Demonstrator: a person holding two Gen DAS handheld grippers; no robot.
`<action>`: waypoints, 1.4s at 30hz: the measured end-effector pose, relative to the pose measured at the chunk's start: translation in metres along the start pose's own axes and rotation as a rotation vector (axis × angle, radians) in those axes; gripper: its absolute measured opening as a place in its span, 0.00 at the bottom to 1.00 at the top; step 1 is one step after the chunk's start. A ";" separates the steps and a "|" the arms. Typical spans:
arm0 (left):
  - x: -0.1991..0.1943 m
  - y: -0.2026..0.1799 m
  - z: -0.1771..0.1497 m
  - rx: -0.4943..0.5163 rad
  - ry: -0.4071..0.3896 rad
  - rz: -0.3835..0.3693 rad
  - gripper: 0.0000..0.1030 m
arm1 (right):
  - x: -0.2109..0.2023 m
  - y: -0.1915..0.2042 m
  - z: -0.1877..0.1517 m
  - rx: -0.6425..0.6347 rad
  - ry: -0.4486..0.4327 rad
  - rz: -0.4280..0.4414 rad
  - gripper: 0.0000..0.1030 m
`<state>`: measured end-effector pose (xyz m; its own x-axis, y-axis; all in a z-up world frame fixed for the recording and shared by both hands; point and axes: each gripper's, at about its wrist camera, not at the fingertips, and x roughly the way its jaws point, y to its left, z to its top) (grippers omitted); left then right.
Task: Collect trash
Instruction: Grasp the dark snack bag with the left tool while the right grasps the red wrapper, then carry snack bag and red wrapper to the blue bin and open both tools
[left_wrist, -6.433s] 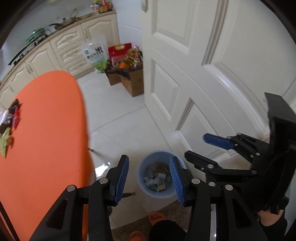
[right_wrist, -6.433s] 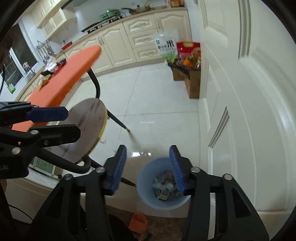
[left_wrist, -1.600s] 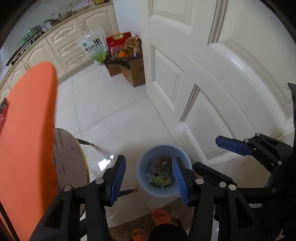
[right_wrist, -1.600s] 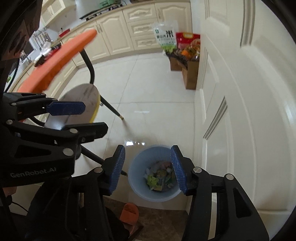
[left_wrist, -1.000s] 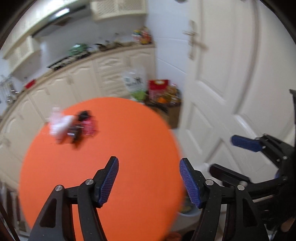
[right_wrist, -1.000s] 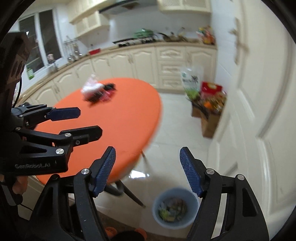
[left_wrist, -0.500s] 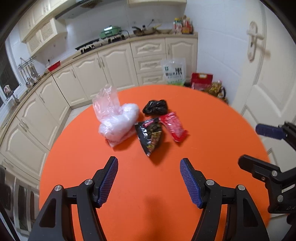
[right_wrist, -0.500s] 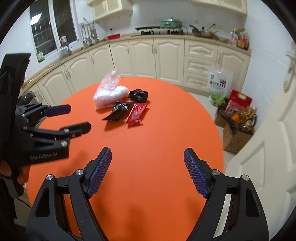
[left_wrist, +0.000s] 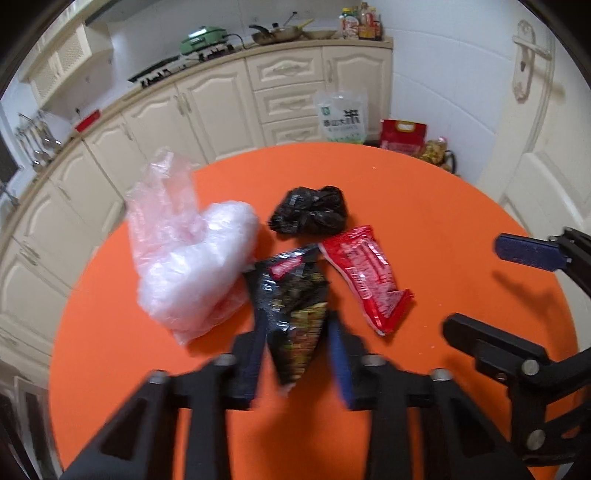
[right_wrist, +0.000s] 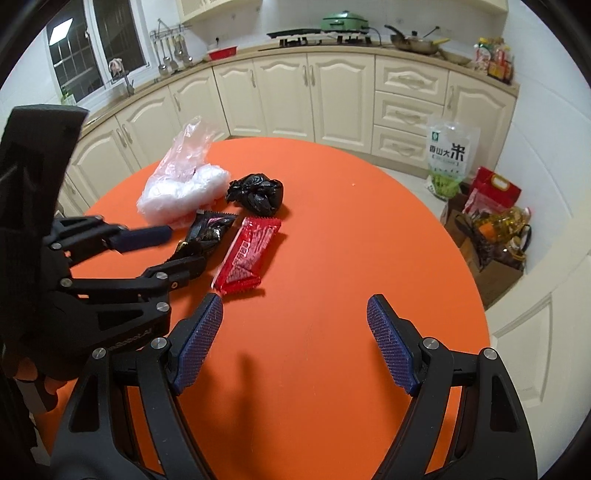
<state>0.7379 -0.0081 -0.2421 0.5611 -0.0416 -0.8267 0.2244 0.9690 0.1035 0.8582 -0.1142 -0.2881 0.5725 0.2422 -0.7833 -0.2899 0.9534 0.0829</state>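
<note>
On the round orange table (left_wrist: 443, 206) lie a black snack wrapper (left_wrist: 295, 306), a red wrapper (left_wrist: 365, 277), a crumpled black bag (left_wrist: 310, 216) and a clear plastic bag (left_wrist: 192, 258). My left gripper (left_wrist: 297, 365) is open with its blurred fingers on either side of the black wrapper's near tip. In the right wrist view the same wrappers show: black one (right_wrist: 210, 230), red one (right_wrist: 249, 254). My right gripper (right_wrist: 295, 347) is open wide and empty over bare table, right of the trash.
Cream kitchen cabinets (right_wrist: 332, 96) run along the far wall with a stove and pans on the counter. A rice bag (right_wrist: 448, 158) and a box of groceries (right_wrist: 491, 236) sit on the floor by the white door (left_wrist: 535, 122).
Both grippers have swung up from the blue bin on the floor to the table. The left gripper has moved forward and narrowed around the black wrapper.
</note>
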 end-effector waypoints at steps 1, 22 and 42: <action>0.002 0.001 0.000 0.004 0.000 -0.003 0.13 | 0.001 0.001 0.001 0.003 0.002 0.006 0.76; -0.078 0.047 -0.059 -0.101 -0.078 -0.030 0.11 | 0.047 0.043 0.021 -0.108 0.079 -0.065 0.25; -0.159 -0.055 -0.084 -0.029 -0.141 -0.106 0.11 | -0.084 0.014 -0.063 -0.047 0.000 0.034 0.17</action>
<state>0.5696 -0.0348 -0.1625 0.6422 -0.1757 -0.7461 0.2660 0.9640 0.0020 0.7570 -0.1324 -0.2598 0.5619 0.2748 -0.7803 -0.3449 0.9351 0.0810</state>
